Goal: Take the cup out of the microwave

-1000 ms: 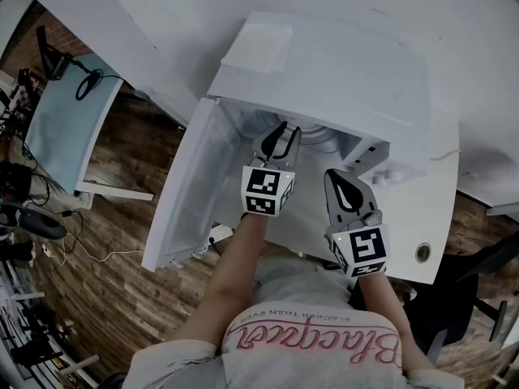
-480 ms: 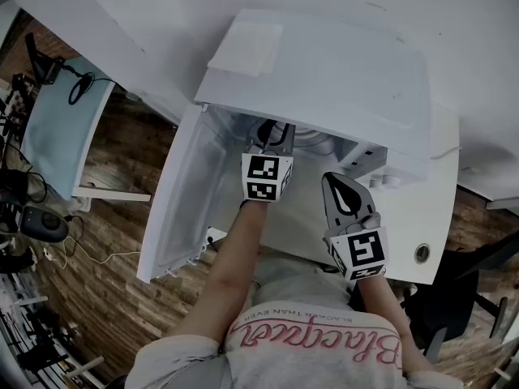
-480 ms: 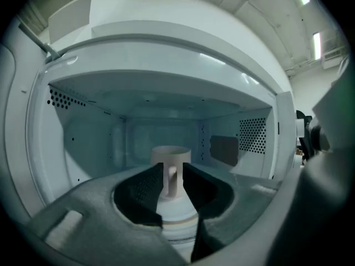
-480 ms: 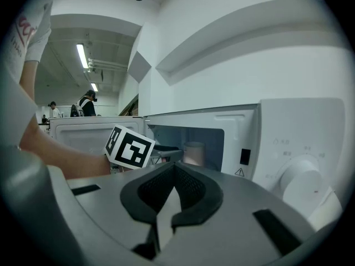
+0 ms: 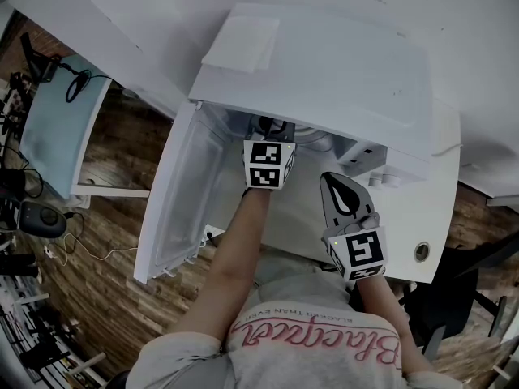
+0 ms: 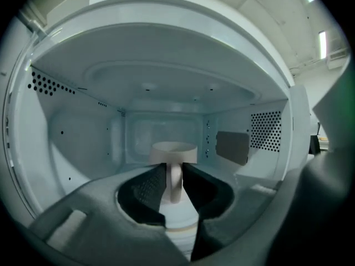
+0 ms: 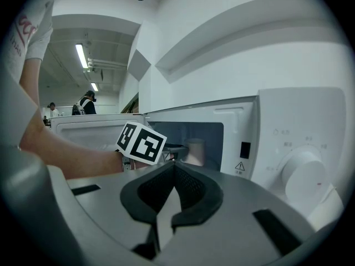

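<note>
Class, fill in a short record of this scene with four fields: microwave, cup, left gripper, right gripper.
microwave: white, its door swung open
cup: upright inside the cavity, handle facing the opening
left gripper: inside the cavity, jaws closed against either side of the cup's handle
right gripper: outside, in front of the microwave, jaws together, holding nothing

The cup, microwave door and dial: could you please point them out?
cup point(image 6: 173, 152): left gripper view, its rim.
microwave door point(image 5: 182, 193): head view, inner panel.
dial point(image 7: 301, 174): right gripper view, its face.
</note>
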`<state>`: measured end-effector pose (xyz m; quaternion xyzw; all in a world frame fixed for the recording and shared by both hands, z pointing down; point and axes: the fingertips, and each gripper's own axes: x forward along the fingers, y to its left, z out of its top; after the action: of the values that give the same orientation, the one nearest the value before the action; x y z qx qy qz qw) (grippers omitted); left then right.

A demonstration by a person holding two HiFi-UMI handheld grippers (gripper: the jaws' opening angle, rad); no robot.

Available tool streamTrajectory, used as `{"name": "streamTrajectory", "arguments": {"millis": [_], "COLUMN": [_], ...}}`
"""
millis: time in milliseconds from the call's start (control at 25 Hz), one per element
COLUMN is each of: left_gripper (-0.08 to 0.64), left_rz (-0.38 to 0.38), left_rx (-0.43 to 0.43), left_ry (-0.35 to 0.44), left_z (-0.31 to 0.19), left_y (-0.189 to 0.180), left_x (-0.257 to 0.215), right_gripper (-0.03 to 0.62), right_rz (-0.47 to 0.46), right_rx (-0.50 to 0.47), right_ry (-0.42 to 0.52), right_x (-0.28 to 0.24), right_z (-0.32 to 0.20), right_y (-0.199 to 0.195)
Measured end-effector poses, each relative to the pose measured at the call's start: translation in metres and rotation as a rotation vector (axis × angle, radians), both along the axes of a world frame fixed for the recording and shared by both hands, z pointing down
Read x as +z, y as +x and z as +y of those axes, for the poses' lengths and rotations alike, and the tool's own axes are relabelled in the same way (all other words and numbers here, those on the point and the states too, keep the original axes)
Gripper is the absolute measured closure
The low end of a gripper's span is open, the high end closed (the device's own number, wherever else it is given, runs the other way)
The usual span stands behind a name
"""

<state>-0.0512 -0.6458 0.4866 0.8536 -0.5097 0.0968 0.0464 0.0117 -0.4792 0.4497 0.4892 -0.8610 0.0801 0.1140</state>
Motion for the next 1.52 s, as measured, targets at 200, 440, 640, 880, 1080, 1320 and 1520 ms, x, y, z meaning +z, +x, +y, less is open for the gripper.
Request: {"name": "streamTrajectory", "arguments": {"millis": [200,440,640,880,1080,1320,1520], "left_gripper": [0.506,0.508,0.509,0.509,0.509,0.509,0.509], "left_rz": [-0.005,0.0,0.008,0.008,0.004,0.01,0.018], "left_rx": [-0.015,-0.028,-0.036,-0.031,-0.031,-0.027,-0.028], "left_ry": [-0.01,-0.008,0.001,0.002,0.004,0.015,0.021], "left_z": [-0.003,-0.003,0.002,0.012,0.02,0.034,0.044], "left_y": [0.0,-0.001,-0.003,-0.006,-0.008,-0.012,-0.015], "left_x": [0.001,-0.001,-0.004,-0.006,-0.008,-0.012,-0.014], "right_gripper": [0.583,0.583,0.583,0.583,0.583,0.583,0.583], "right_rz": [0.0,0.005,0.005,0.005,0.002,0.0,0.0], "right_rx": [0.005,0.004,-0.007,-0.022,-0.028,-0.031,-0.033], "right_ry": [-0.003,0.001,0.004,0.008,0.015,0.022,0.031], "right_x": [0.001,0.001,0.0,-0.002,-0.004,-0.006,-0.01], "right_z": [0.002,0.003,0.006,0.013,0.021,0.032,0.041], "right_y": [0.002,0.004,0.001,-0.005,-0.008,-0.013,-0.016]}}
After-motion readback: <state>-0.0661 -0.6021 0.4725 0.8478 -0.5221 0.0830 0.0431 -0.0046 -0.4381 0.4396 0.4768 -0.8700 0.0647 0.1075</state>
